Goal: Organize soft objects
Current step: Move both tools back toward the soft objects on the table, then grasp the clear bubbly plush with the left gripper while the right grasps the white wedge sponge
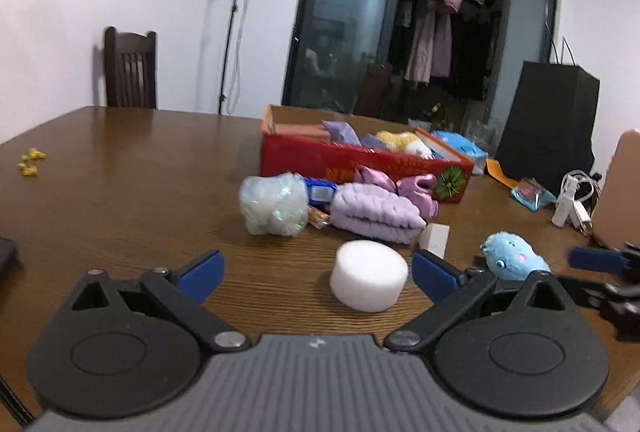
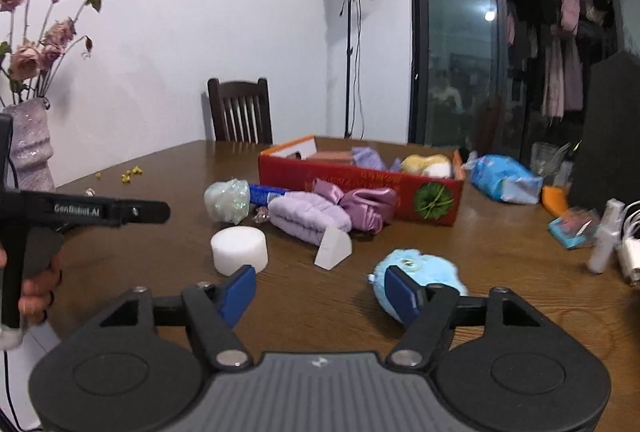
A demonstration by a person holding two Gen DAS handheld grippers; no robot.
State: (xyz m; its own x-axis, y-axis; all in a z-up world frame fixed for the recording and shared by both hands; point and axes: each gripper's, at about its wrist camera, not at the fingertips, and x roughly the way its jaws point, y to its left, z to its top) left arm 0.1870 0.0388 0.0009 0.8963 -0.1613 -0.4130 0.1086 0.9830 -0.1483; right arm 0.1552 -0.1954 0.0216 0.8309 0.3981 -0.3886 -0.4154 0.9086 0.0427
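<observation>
A red box on the brown table holds a yellow plush and purple cloth. In front of it lie a lilac folded towel, a pink satin piece, a bubble-wrap bundle, a white foam cylinder, a white foam wedge and a blue plush. My left gripper is open, just short of the cylinder. My right gripper is open, with its right finger against the blue plush.
A vase of dried roses stands at the table's left. A blue packet, a black bag, chargers and cables crowd the right side. A chair stands behind the table. Yellow bits lie far left.
</observation>
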